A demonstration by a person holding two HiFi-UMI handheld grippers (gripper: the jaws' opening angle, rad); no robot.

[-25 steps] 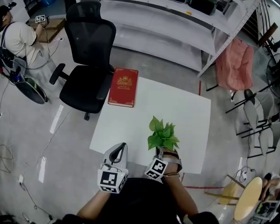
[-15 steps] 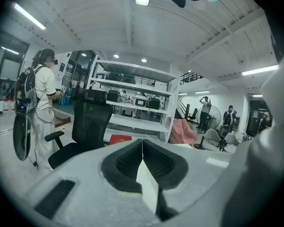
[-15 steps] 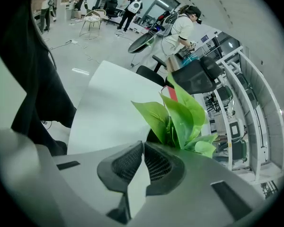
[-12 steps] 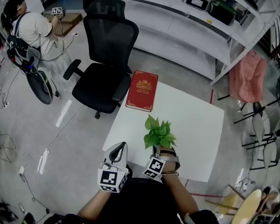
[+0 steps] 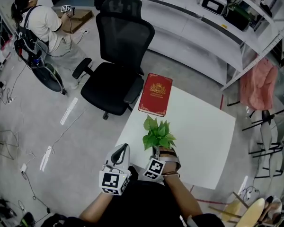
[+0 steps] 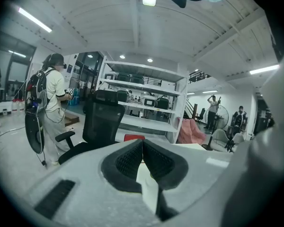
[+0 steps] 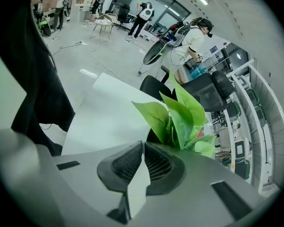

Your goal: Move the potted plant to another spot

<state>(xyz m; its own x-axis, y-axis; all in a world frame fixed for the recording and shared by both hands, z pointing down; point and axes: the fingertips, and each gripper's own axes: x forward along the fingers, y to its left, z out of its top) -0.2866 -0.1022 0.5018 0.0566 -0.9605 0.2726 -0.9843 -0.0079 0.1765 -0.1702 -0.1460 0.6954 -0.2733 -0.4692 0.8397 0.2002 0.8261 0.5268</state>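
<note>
The potted plant (image 5: pixel 157 134), green-leaved in a dark pot, hangs over the near left part of the white table (image 5: pixel 203 126). My right gripper (image 5: pixel 162 151) sits just behind it, shut on the pot's rim. In the right gripper view the leaves (image 7: pixel 180 115) rise just past the closed right gripper (image 7: pixel 143 144), and most of the pot is hidden. My left gripper (image 5: pixel 122 149) hovers off the table's near left edge, shut and empty. In the left gripper view the jaws of the left gripper (image 6: pixel 142 144) meet with nothing between them.
A red book (image 5: pixel 155 94) lies at the table's far left edge. A black office chair (image 5: pixel 118 56) stands beyond it. White shelving (image 5: pixel 189 27) runs along the back. A person (image 5: pixel 42 22) stands at the upper left, and a pink-draped chair (image 5: pixel 258 86) is at the right.
The plant and my right gripper have travelled left across the table, nearer the book's side. My left gripper moved left along with them. Both grippers stayed shut.
</note>
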